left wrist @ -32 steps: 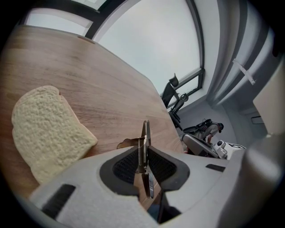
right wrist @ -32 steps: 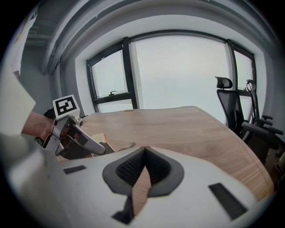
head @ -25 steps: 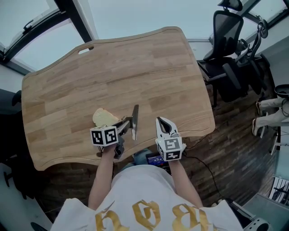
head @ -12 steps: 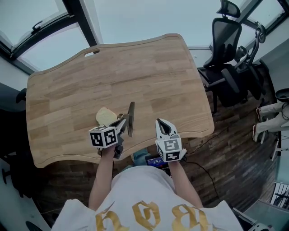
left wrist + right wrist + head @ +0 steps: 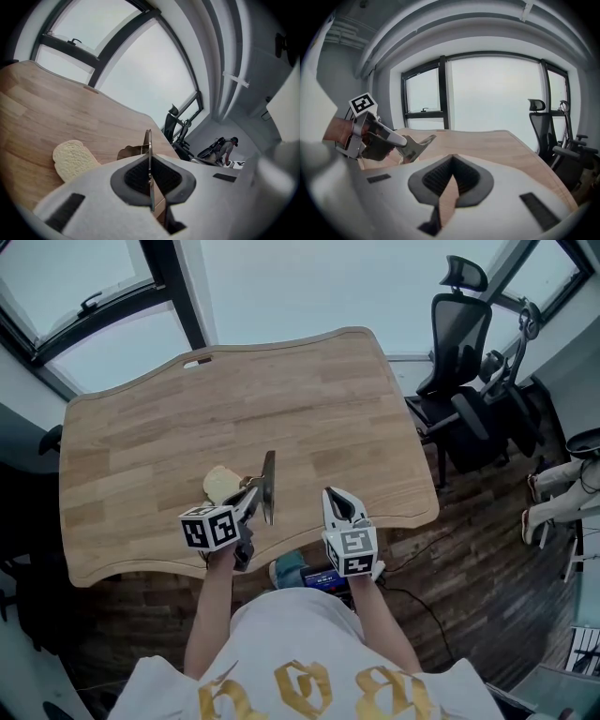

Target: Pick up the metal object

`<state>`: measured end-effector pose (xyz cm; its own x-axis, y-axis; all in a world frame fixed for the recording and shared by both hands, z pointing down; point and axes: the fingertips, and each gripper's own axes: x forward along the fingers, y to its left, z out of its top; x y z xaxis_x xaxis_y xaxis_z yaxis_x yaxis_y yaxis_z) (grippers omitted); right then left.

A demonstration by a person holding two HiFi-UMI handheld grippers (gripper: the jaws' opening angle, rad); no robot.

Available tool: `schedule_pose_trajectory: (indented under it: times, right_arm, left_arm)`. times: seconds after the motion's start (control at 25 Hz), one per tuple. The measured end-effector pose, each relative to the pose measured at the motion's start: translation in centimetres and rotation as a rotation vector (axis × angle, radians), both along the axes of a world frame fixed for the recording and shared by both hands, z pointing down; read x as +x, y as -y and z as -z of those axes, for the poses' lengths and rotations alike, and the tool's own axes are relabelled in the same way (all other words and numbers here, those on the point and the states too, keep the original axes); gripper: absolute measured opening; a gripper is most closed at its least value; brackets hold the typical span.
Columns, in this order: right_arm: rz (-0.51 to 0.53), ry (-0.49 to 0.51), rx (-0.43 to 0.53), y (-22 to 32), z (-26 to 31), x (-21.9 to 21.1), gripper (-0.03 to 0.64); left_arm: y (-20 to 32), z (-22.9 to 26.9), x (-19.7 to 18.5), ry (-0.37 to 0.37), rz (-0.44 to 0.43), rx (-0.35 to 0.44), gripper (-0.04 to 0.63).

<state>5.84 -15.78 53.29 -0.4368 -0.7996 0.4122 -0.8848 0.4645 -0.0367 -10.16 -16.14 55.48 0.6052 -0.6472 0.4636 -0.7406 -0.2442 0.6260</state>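
While a pale slice of white bread (image 5: 221, 484) lay flat on the light-wood, wavy-edged worktop (image 5: 309, 399) twd its near edge, the left hand-held gripper (image 5: 253, 495) sat just right of it, w/ its marker cube (image 5: 211, 527) nearest the person (image 5: 300, 652). Its jaws were clamped on the thin, flat grey metal object (image 5: 270, 470). The left gripper view showed the blade edge-on, pinched btwn the dark pads (image 5: 136, 176) & sticking out past the tips. From the head view the metal object ran roughly lengthwise away from the person, close beside the bread's right side. The right gripper view showed it tilted & apparently clear of the wood, and the left gripper view showed its shadow on the worktop. Whether it touched the bread couldn't be told.

Further right, apart from the blade, the right hand-held gripper (image 5: 336, 495) hung over the worktop's near edge, jaws together at the tips w/ nothing btwn them; only wood showed through the slit behind the pads. Far right, off the worktop, a black mesh-back office chair (image 5: 459, 334) stood on dark wood floor (image 5: 469, 521) by the window (image 5: 281, 277).
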Motion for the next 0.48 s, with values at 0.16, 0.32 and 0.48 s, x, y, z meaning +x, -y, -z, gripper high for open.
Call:
schedule_pose_trajectory:
  times: [0.16,0.32,0.48]
  right_arm:
    - [-0.007,0.003,0.023,-0.7,0.8,0.0,0.011]
    - [-0.017,0.008,0.035,-1.6,1.3,-0.1,0.011]
    - [-0.049,0.007,0.032,-2.6,1.3,0.4,0.011]
  left_arm:
    - [-1.0,1.5,-0.2,-0.01,0.006,0.036,0.02]
    - [-2.0,2.7,-0.4,-0.045,0.023,0.071,0.02]
    - [-2.9,4.7,-0.5,-0.093,0.035,0.169,0.02]
